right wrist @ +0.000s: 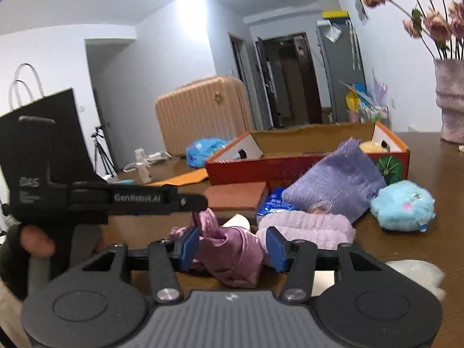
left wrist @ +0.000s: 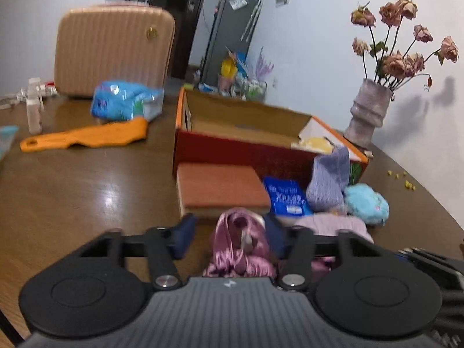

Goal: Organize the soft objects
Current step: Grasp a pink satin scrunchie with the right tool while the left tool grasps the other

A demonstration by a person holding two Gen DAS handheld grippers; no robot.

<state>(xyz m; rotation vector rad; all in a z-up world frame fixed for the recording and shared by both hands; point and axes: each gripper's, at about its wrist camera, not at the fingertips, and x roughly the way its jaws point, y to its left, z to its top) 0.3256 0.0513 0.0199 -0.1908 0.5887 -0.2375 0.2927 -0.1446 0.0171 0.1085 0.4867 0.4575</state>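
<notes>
A pink satin cloth (left wrist: 240, 246) lies on the brown table between the open fingers of my left gripper (left wrist: 229, 237). In the right wrist view the same satin cloth (right wrist: 232, 249) sits between the open blue pads of my right gripper (right wrist: 233, 249); the pads stand beside it and contact is unclear. The left gripper's body (right wrist: 116, 197) reaches in from the left above the cloth. A fuzzy lilac headband (right wrist: 307, 226), a purple knit pouch (right wrist: 333, 182) and a light blue plush (right wrist: 403, 206) lie in front of an open red cardboard box (right wrist: 307, 159) holding a yellow soft item (right wrist: 371, 146).
A brown flat block (left wrist: 223, 187) and a blue packet (left wrist: 287, 197) lie before the box. An orange tool (left wrist: 87, 137), a blue bag (left wrist: 124, 101) and a beige suitcase (left wrist: 113, 49) are at the far left. A vase of dried roses (left wrist: 368, 113) stands at the right. A white fluffy item (right wrist: 417, 272) lies near right.
</notes>
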